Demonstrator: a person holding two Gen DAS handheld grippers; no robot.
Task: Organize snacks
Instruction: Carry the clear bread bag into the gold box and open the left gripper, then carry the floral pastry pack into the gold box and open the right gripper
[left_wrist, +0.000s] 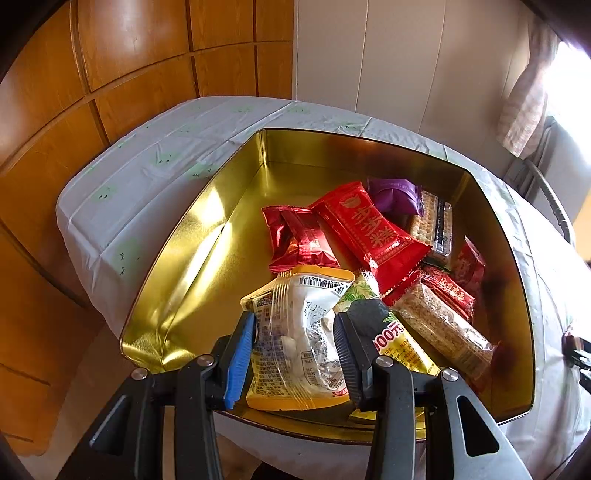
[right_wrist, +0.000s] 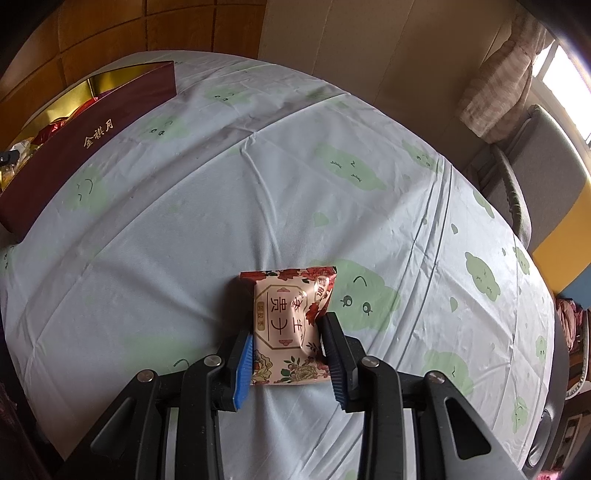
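A clear and yellow snack packet (left_wrist: 295, 332) sits between the pads of my left gripper (left_wrist: 295, 321), which is shut on it just above the near end of the open gold tin (left_wrist: 192, 258). Inside the tin lie several snacks: red packets (left_wrist: 373, 232), a purple one (left_wrist: 395, 194), cracker bars (left_wrist: 439, 325) and a yellow-green packet (left_wrist: 399, 339). My right gripper (right_wrist: 288, 328) is shut on a pink floral snack packet (right_wrist: 291, 317) low over the tablecloth (right_wrist: 258, 184). I cannot tell whether that packet touches the cloth. The tin's maroon outer wall (right_wrist: 92, 136) shows at far left.
The table has a pale blue cloth with green cloud figures. A wood-panelled wall (left_wrist: 129, 55) stands behind the tin. A grey chair (right_wrist: 535, 166) and a curtain (right_wrist: 506, 74) are at the table's right side.
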